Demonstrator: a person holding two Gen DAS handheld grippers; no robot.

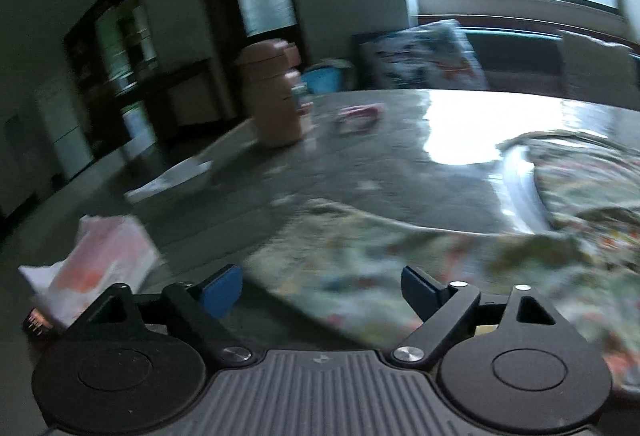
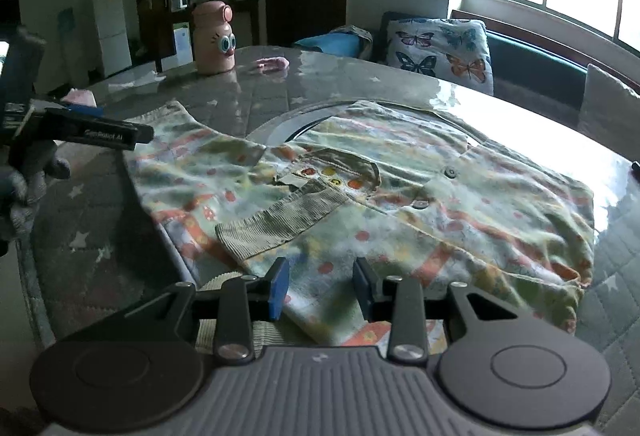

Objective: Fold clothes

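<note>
the patterned shirt lies flat on the tabletop, collar at 12 o'clock; the right tool hangs released over its near hem; the left tool, at 9 o'clock of it, gapes wide, grasping nothing.

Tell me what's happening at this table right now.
A person holding a gripper in each hand is folding a small floral shirt spread on the table. The right gripper is low over the shirt's near edge, jaws apart with cloth between them but not clamped. The left gripper is open and empty at the shirt's left side. A pink bottle stands at the far end.
</note>
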